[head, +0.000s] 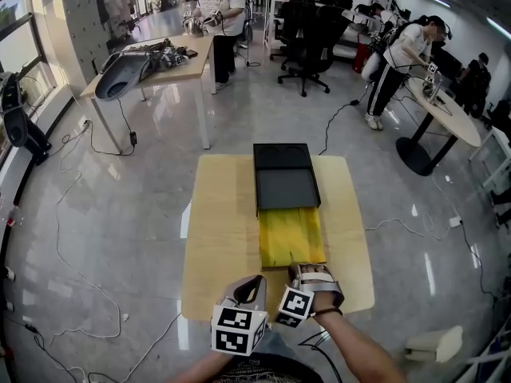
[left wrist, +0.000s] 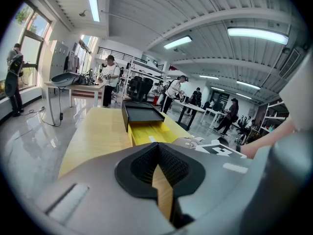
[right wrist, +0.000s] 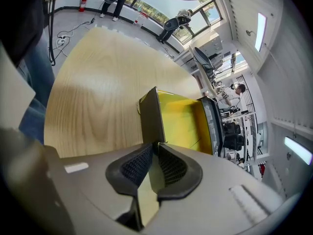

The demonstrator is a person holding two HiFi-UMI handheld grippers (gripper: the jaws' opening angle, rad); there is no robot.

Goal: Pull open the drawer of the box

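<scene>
Right tool [head: 308, 269] sits at the near right corner of the drawer [head: 291, 234], low in the centre of the head view. In its own view the tool [right wrist: 156, 145] has its jaws pinched almost together, with the thin dark front wall of the drawer [right wrist: 183, 121] running down between the ribbed black pads. Left tool [head: 255, 282] hovers just beside it at lower centre, over bare wood. Its own view shows this tool [left wrist: 157, 146] with jaws meeting at the tips and nothing between them, only a wedge of the wood behind.

The drawer is drawn well out of the box [head: 285, 178] toward the bottom of the frame. Its front wall stops short of the near edge of the surface [head: 223, 238], leaving a narrow strip there. A broad bare band of the surface lies toward the left of the frame. A slimmer one lies toward the right.

The box is flat, rectangular and matt dark grey, with a shallow recessed top. The drawer is a shallow tray with a bright yellow, slightly glossy lining. The surface is pale wood with visible grain and rounded corners. It stands on a shiny grey floor [head: 120, 238] crossed by loose cables.
</scene>
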